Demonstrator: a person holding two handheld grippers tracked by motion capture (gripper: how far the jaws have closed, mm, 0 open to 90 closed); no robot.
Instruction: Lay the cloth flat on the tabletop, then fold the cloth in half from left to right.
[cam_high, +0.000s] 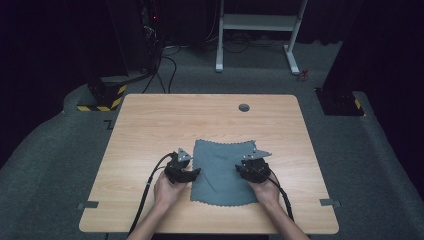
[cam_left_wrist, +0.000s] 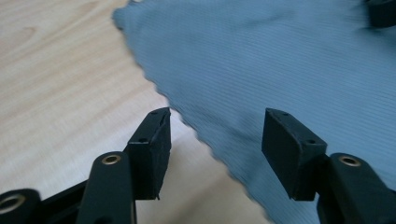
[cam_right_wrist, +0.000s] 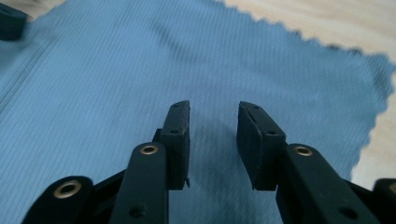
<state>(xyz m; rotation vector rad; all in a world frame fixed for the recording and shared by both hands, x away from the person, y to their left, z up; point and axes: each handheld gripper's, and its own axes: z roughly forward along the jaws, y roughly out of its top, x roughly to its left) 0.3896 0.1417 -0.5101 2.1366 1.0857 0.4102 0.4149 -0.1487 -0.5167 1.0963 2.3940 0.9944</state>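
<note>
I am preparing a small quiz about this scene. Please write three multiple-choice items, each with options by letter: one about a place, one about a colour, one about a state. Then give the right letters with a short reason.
1. Where does the cloth lie on the table?
A. near the person's edge, between the two grippers
B. at the far edge, over the round hole
C. hanging off the left side

2. What colour is the cloth?
A. red
B. grey-blue
C. yellow

3. How do the jaws of the left gripper stand?
A. shut on the cloth
B. shut on nothing
C. open, with nothing between the pads

Right letters:
1 A: the high view shows it between the left gripper and the right gripper.
2 B: all views show grey-blue fabric.
3 C: the left gripper view shows a wide gap over the cloth's wavy edge.
</note>
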